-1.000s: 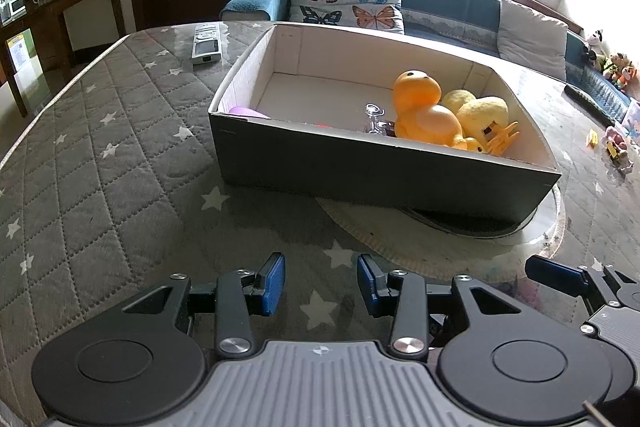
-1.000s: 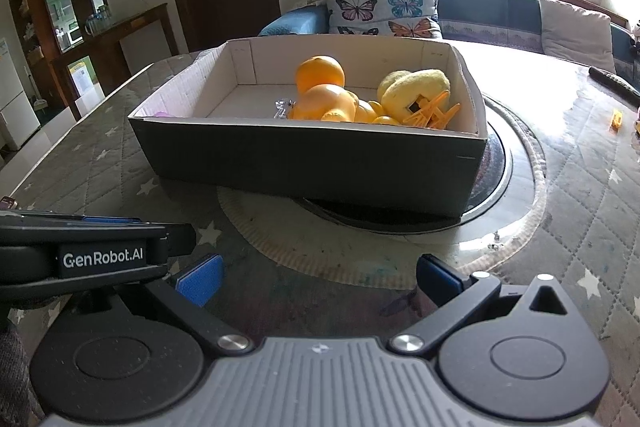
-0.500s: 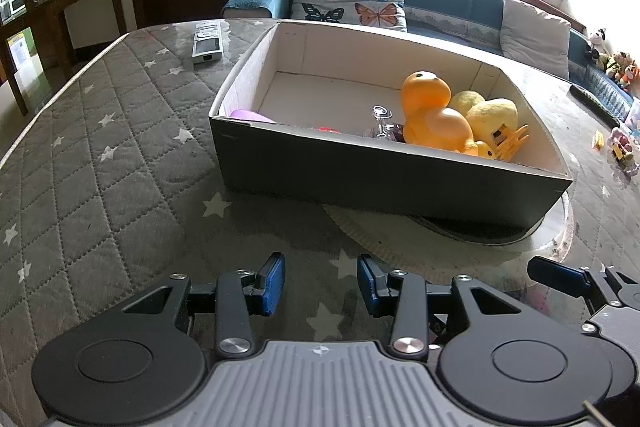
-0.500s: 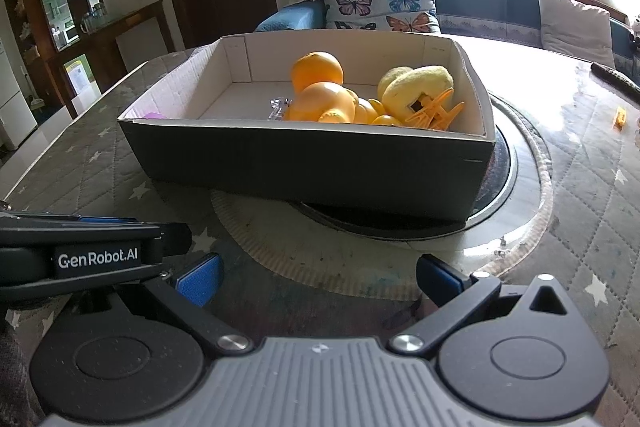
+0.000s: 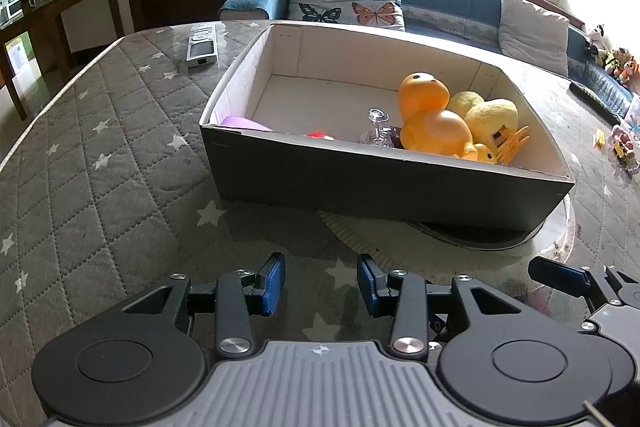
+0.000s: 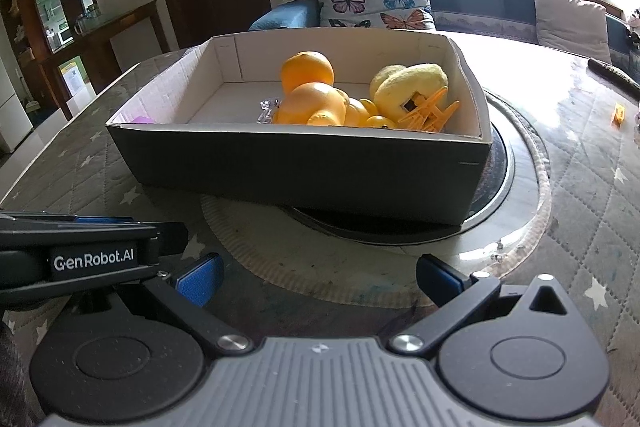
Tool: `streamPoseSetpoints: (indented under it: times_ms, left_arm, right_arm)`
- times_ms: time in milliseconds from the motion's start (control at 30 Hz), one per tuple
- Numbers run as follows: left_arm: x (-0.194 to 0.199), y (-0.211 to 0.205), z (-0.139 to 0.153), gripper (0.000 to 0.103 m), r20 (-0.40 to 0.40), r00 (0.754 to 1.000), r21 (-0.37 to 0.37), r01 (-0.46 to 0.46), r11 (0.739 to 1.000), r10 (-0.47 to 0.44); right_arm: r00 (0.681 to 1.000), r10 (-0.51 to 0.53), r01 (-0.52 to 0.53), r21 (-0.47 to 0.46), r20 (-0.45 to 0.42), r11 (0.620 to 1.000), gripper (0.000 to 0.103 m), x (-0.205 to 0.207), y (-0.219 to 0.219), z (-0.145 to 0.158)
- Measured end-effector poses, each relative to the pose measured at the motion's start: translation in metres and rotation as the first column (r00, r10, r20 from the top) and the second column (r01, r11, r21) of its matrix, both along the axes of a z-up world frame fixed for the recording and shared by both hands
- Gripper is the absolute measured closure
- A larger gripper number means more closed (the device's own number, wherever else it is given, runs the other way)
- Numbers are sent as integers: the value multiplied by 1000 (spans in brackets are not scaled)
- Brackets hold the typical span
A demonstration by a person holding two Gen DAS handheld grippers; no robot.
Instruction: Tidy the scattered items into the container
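Left tool (image 5: 321,281): I hold it low over the quilted grey star-patterned worktop (image 5: 92,163), blue pads parted by a narrow gap, released and grasping nothing.
Right tool (image 6: 318,277): spread wide, empty, just beside my left one, aimed at the near wall of the box.
Container: the dark-sided, white-lined cardboard box (image 5: 384,183) sits straight ahead of both tools, partly on a round glass turntable (image 6: 516,227), its long axis running left to right across my view.
Inside it: an orange rubber duck (image 5: 432,123), yellow plush toy (image 5: 492,119), orange plastic claw clip (image 6: 430,111), a small clear glass piece (image 5: 376,127), and a purple item (image 5: 240,123) in the near left corner.
Loose things: a silver remote control (image 5: 202,45) lies beyond the box's left end, long axis pointing away from me; small toys (image 5: 622,147) and a yellow piece (image 6: 619,115) lie far right.
Deciding relation: the remote is up-left of my left tool, so I judge that hand nearer; the right-side bits suit my right tool, reaching past the box's right end.
Progress: mostly tidied, I think.
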State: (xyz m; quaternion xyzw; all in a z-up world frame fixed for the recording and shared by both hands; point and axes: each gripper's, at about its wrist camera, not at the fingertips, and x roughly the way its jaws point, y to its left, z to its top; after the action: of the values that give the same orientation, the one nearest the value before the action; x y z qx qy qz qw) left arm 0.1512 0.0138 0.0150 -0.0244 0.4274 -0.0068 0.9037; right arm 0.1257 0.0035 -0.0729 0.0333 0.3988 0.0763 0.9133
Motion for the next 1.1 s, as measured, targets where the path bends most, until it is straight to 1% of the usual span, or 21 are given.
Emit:
streamPoseSetpoints:
  times_ms: [1000, 1100]
  left_arm:
    - [9, -4, -1, 61, 1, 1000, 11, 3, 1000, -3]
    - [10, -4, -2, 62, 5, 1000, 11, 7, 1000, -7]
  right_arm:
    - [1000, -17, 17, 0, -9, 1000, 0, 9, -4, -1]
    - [1000, -21, 21, 3, -11, 1000, 0, 9, -4, -2]
